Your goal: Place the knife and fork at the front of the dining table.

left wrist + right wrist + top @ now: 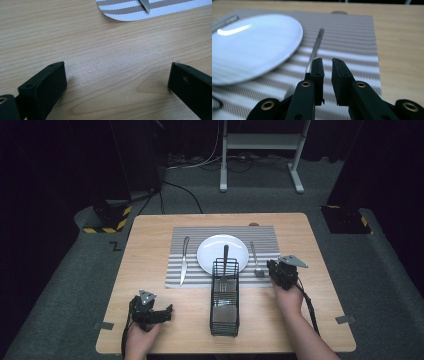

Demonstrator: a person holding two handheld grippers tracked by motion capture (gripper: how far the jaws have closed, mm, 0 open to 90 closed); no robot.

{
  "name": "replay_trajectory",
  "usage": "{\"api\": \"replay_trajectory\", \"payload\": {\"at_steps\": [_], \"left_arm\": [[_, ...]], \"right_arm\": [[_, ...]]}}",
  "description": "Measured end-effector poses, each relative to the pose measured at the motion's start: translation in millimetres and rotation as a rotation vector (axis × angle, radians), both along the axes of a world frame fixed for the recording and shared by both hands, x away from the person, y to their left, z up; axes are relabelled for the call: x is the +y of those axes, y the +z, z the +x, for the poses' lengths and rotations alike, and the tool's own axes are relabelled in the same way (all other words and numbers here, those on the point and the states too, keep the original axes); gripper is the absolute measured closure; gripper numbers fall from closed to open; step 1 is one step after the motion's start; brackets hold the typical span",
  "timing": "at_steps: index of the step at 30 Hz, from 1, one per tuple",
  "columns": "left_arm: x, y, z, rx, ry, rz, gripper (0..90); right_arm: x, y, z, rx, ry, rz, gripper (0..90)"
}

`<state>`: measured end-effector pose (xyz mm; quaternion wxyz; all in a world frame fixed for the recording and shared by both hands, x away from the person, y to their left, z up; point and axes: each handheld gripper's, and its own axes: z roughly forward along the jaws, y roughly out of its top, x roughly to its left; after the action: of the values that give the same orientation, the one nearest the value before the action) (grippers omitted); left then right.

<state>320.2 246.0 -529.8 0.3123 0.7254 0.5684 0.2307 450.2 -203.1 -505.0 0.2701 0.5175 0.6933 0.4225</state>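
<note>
A white plate point(210, 252) sits mid-way on a striped placemat point(265, 237). A knife point(184, 257) lies to its left and a spoon point(254, 255) to its right. In front of the plate lies a black wire caddy point(225, 307) with a dark-handled utensil point(225, 254) poking out over the plate. My right gripper point(272, 267) hovers by the spoon's bowl. In the right gripper view its jaws point(327, 61) stand almost together with nothing between them, and the spoon handle point(317, 43) runs beside the plate point(249, 45). My left gripper point(167, 312) rests open on bare wood point(117, 67).
The wooden table point(145, 250) has bare strips left and right of the placemat. The knife tip point(145, 5) and a mat corner point(120, 10) lie ahead of the left gripper. A small round object point(254, 224) sits at the mat's far edge. Beyond the table, a white stand point(260, 142) stands on the floor.
</note>
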Motion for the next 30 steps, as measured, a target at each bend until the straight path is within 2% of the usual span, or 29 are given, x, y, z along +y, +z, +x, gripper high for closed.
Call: {"api": "replay_trajectory", "payload": {"at_steps": [4,5,9,12,14,18,21,23,26,27,30], "left_arm": [[0.3,0.0,-0.3,-0.001,0.002,-0.002,2.2],[0.4,0.0,-0.4,-0.001,0.001,-0.004,2.2],[1.6,0.2,-0.3,-0.002,-0.001,-0.015,2.2],[1.9,0.1,-0.5,-0.003,-0.001,-0.021,2.2],[2.3,0.2,-0.6,-0.003,-0.002,-0.021,2.1],[2.3,0.2,-0.6,-0.003,-0.002,-0.022,2.1],[2.2,0.2,-0.6,-0.003,-0.001,-0.02,2.2],[1.6,0.1,-0.5,-0.003,-0.001,-0.018,2.2],[1.2,0.0,-0.5,-0.002,0.0,-0.015,2.2],[1.0,0.0,-0.5,-0.003,0.0,-0.011,2.3],[-1.0,-0.3,-0.4,0.001,-0.001,0.01,2.7]], "right_arm": [[1.9,-8.1,-8.1,0.064,-0.003,-0.04,78.8],[3.6,-9.9,-9.9,0.071,-0.009,-0.063,78.6],[6.3,-14.4,-11.6,0.098,-0.016,-0.077,78.9],[8.7,-17.4,-11.2,0.111,-0.002,-0.075,78.9],[12.7,-17.0,-13.3,0.093,0.006,-0.076,79.2],[15.1,-17.1,-15.1,0.097,0.016,-0.079,79.0],[12.6,-13.5,-19.0,0.059,0.015,-0.063,77.8],[11.5,-7.5,-23.0,0.023,0.018,-0.049,73.7],[10.2,4.1,-33.0,-0.058,0.018,-0.025,68.5],[8.9,9.1,-38.6,-0.106,0.019,-0.013,66.3],[8.2,17.1,-49.8,-0.174,0.024,0.013,61.4]]}}
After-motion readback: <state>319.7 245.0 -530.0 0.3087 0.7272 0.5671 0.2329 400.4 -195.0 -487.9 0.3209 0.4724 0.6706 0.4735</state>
